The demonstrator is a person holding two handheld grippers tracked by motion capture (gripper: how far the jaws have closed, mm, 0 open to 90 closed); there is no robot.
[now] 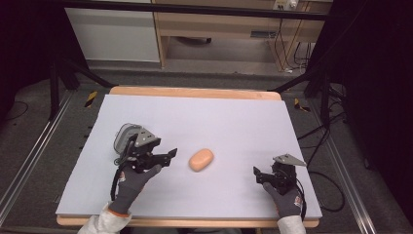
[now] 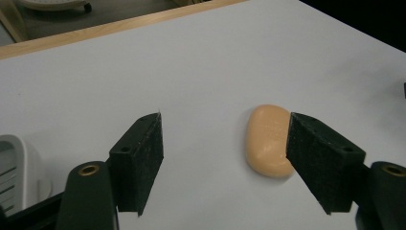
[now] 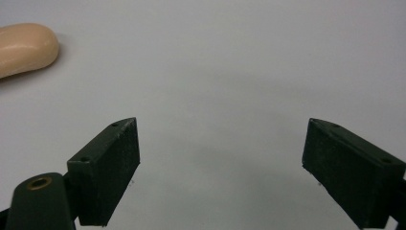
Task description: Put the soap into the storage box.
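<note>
In the high view, the person's two gloved hands enter from the near edge of the table (image 1: 195, 114), cut off at the sleeves. The left gripper (image 1: 171, 153) sits left of centre, its jaws pointing right toward a peach-coloured bar of soap (image 1: 201, 159) that lies on the white sheet just beyond them, near but apart. In the left gripper view the jaws stand wide apart; the soap (image 2: 268, 139) lies flat ahead, and the right-hand jaw pad covers its lower right edge, so whether pad and soap touch cannot be told. A white ribbed object (image 2: 16, 172) is cut off at that view's left edge; in the high view it shows as a pale rounded device (image 1: 125, 136) partly hidden behind the left gripper, too unclear to name.

The right gripper (image 1: 255, 174) rests near the table's right front, well apart from the soap. In the right gripper view its jaws are spread wide over bare sheet, and one end of the soap (image 3: 26, 48) shows at the upper left, cut off by the frame.

Beyond the table, wooden furniture and cables are dim.
</note>
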